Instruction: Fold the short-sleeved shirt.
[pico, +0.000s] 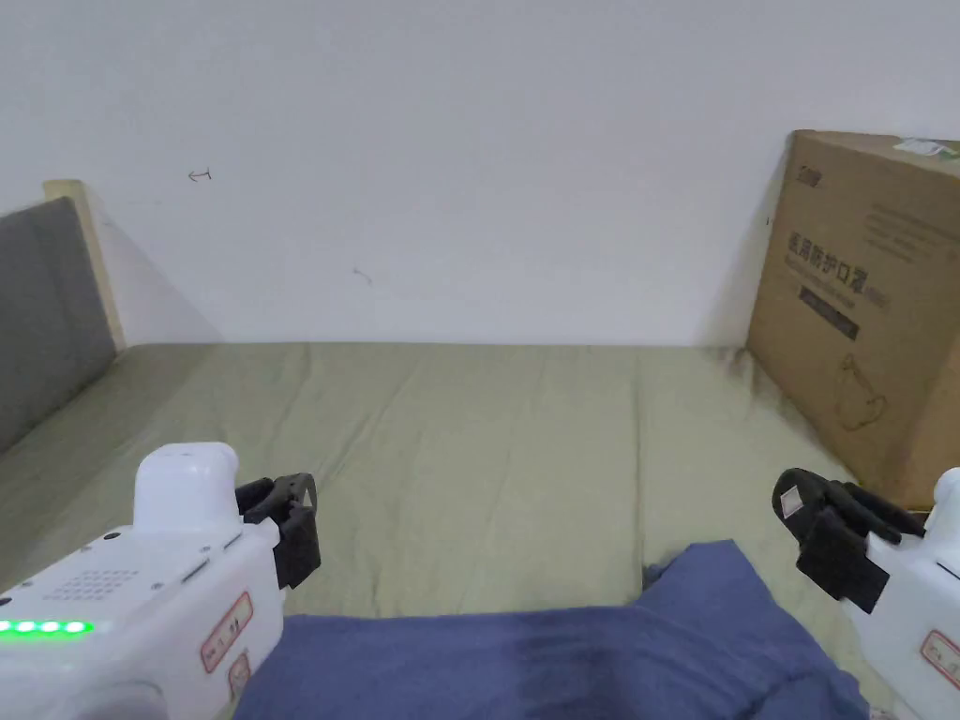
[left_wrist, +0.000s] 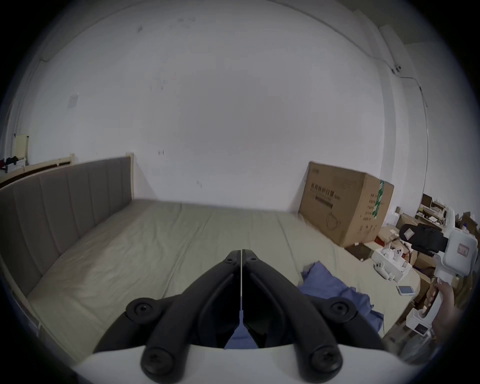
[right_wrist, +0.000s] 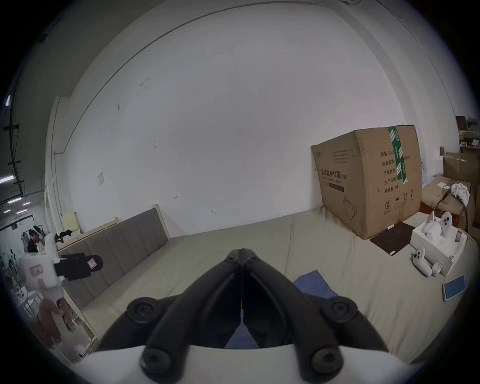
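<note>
The blue short-sleeved shirt (pico: 562, 656) lies crumpled on the olive bed sheet (pico: 469, 450), near the front edge. My left gripper (pico: 292, 497) hovers above the shirt's left end, jaws shut with nothing between them. My right gripper (pico: 797, 497) hangs over the shirt's right end, also shut and holding nothing. In the left gripper view the closed jaws (left_wrist: 241, 253) point toward the wall, with the shirt (left_wrist: 327, 288) below and to their right and the right gripper (left_wrist: 407, 232) farther off. In the right gripper view the shut jaws (right_wrist: 241, 252) sit above the shirt (right_wrist: 311, 283).
A large cardboard box (pico: 862, 309) stands on the bed's far right corner against the white wall. A grey padded headboard (pico: 47, 309) borders the left side. A white box with controllers (right_wrist: 439, 241) and a blue-cased device (right_wrist: 454, 287) lie at the right edge.
</note>
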